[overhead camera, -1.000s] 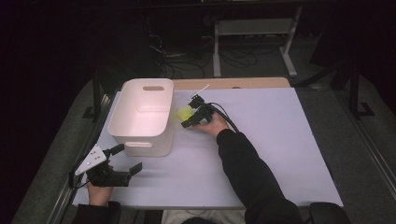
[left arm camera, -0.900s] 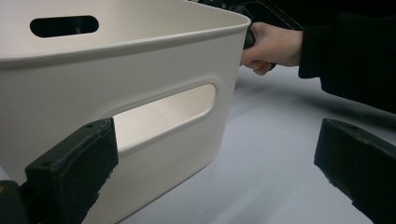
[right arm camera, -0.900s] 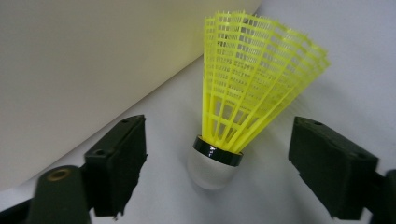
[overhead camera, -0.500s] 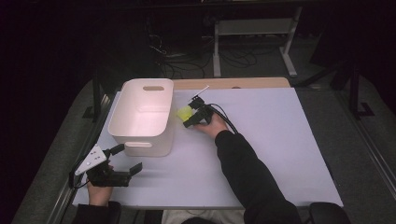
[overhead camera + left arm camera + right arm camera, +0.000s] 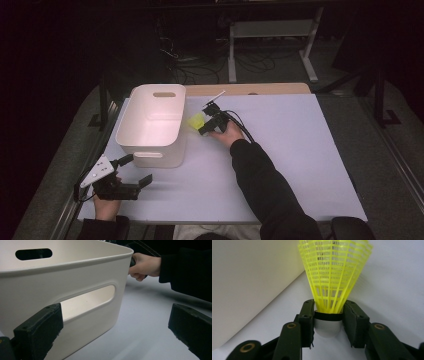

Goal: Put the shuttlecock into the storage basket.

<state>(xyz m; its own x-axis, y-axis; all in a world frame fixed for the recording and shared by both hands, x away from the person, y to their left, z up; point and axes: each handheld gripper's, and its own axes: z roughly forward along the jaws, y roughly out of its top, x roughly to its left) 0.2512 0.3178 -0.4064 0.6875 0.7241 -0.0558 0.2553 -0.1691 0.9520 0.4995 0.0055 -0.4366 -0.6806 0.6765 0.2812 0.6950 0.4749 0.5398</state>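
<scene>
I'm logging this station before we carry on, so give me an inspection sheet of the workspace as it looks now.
Surface: white table, flat, unmarked.
Job's things: yellow shuttlecock held by its white base; white bin beside it, nothing seen inside.
Clutter: nothing seen.
Grippers: right gripper shut on the shuttlecock; left gripper open near the bin's handle.
Cables: black cable trailing from the right gripper.
Surroundings: dark; metal stand and floor cables behind.

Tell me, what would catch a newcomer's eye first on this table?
Likely the bright yellow shuttlecock, its white cork pinched in the right hand-held gripper just right of the big white plastic bin. Next, that bin at the table's left, with the left hand-held gripper open near its front handle slot.
</scene>
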